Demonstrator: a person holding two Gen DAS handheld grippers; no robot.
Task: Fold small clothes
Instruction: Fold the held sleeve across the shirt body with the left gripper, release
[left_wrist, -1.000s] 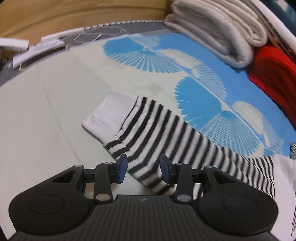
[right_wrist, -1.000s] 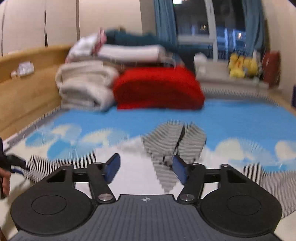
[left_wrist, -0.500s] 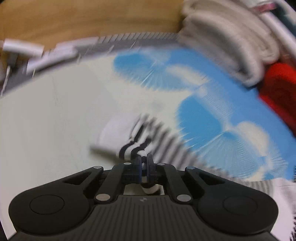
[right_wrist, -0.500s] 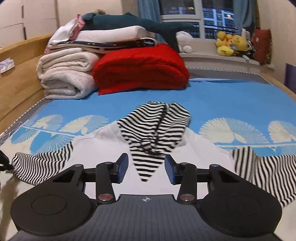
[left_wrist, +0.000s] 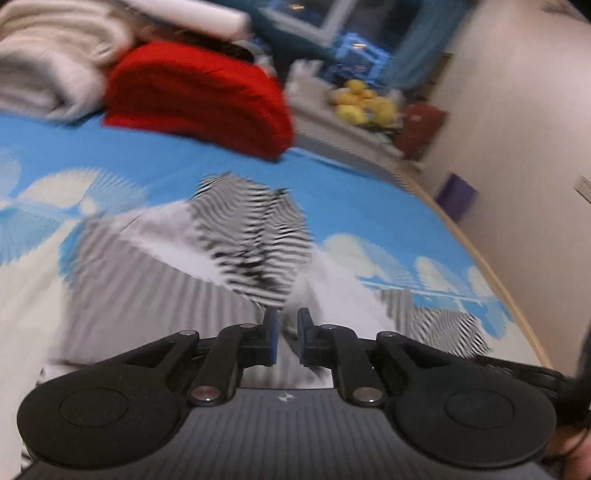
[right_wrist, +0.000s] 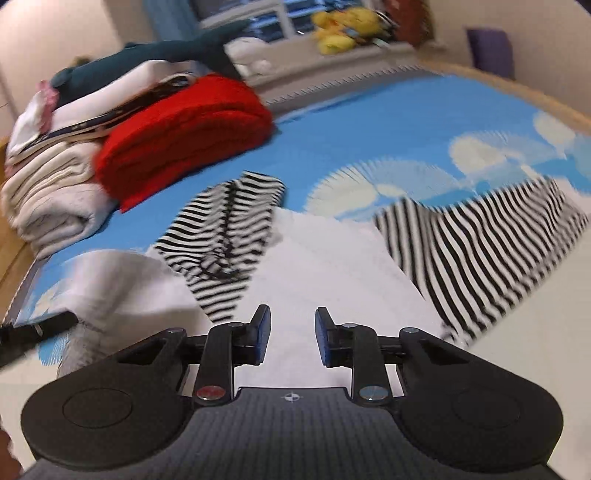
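- Lying spread across the middle of the bed (right_wrist: 369, 122), with its blue-and-white fan-patterned cover, is the small white garment with black-and-white striped hood and sleeves (right_wrist: 314, 258); its hood (right_wrist: 229, 229) points toward the bed's far edge.
- One striped sleeve (right_wrist: 487, 251) stretches toward the bed's right edge in the right wrist view. The other sleeve is a grey smear in the left wrist view, where motion blur washes out its stripes.
- The left gripper (left_wrist: 283, 338) has its blue-padded fingers (left_wrist: 271, 339) drawn close with a narrow gap showing between them. Blurred pale cloth sits in and behind that gap; whether the pads pinch it cannot be told.
- The right gripper (right_wrist: 290, 339) stands moderately open over the garment's white body, with nothing between its fingers.
- A dark bar, cut off by the frame, enters at the left edge of the right wrist view; what it is cannot be made out for certain.
- Toward the bed's far left corner sits a folded red blanket (right_wrist: 184, 136), touching a stack of folded cream blankets (right_wrist: 48, 192). A dark teal plush toy (right_wrist: 147, 55) lies on top of the stack.
- Beyond the bed's far edge, yellow plush toys (right_wrist: 340, 22) rest on a sill, blurred.
- A sliver of skin shows at the lower right corner of the left wrist view, mostly cut off.
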